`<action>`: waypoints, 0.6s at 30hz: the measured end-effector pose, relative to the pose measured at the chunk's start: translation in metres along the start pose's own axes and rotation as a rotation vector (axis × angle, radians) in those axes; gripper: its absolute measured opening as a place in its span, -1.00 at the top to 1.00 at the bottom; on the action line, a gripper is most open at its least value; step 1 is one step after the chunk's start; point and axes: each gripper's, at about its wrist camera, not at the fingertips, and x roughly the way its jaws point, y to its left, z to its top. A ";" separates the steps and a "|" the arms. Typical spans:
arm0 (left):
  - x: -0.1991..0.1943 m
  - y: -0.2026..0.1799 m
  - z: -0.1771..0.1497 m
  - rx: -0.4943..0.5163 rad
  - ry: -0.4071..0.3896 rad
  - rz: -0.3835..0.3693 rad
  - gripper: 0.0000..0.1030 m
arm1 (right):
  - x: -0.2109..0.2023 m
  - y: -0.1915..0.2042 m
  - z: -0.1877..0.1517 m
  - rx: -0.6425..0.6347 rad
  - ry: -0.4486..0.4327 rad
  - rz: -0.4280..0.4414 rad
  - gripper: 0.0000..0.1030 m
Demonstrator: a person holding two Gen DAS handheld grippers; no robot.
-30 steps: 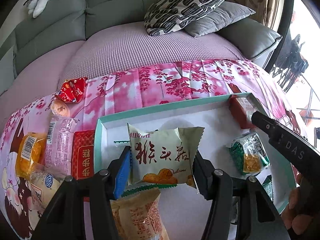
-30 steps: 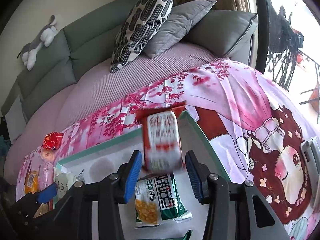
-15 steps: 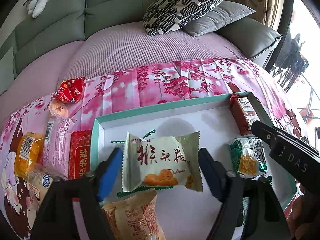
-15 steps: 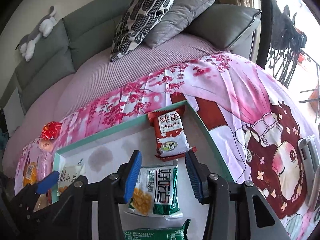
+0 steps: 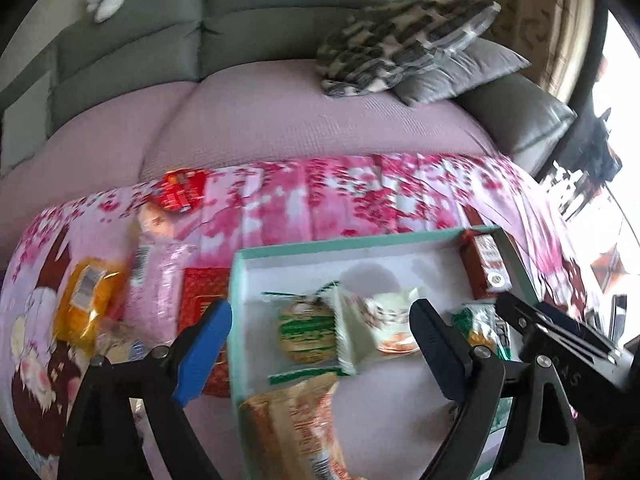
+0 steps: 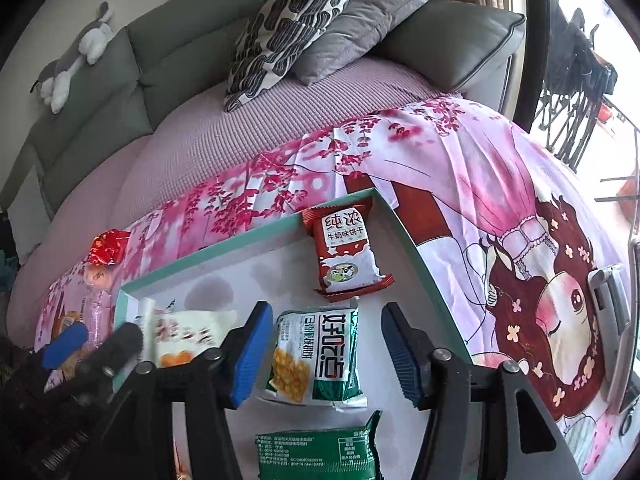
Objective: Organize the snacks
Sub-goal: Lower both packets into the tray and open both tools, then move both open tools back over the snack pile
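A teal-rimmed white tray (image 5: 400,238) lies on the pink blanket. My left gripper (image 5: 320,344) hovers over its left part, jaws opening. A cream snack packet (image 5: 380,320) lies tipped against a round green-banded packet (image 5: 306,330) between the pads, touched by neither. My right gripper (image 6: 328,354) is over the tray's right part, jaws opening. A green-and-white packet (image 6: 316,356) lies flat on the tray below it, not pressed. A red-and-white biscuit packet (image 6: 344,252) rests in the far right corner. The left gripper (image 6: 96,340) shows at the lower left of the right wrist view.
Left of the tray lie loose snacks: a red packet (image 5: 180,192), a pink packet (image 5: 156,280), a yellow packet (image 5: 86,296) and a red square packet (image 5: 202,292). An orange bag (image 5: 296,428) and a dark green packet (image 6: 316,452) sit at the tray's near side. Sofa cushions (image 6: 292,28) lie behind.
My left jaws spread and let go of the cream packet, which dropped and tipped in the tray, and the gripper rose. The red-and-white packet landed in the far corner. My right jaws widened.
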 end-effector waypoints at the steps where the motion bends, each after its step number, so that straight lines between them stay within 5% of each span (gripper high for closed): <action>1: -0.002 0.003 0.001 -0.010 -0.004 0.006 -0.76 | -0.001 0.001 0.000 -0.003 0.002 0.003 -0.27; 4: -0.007 0.016 0.002 -0.055 -0.018 0.040 -0.77 | -0.002 0.003 -0.001 -0.018 0.010 0.008 -0.32; 7: -0.004 0.028 0.001 -0.099 -0.011 0.086 -0.99 | -0.002 0.005 -0.002 -0.028 0.022 0.021 -0.36; 18: 0.007 0.063 -0.013 -0.225 0.054 0.149 -0.99 | 0.000 0.016 -0.007 -0.063 0.044 0.076 -0.68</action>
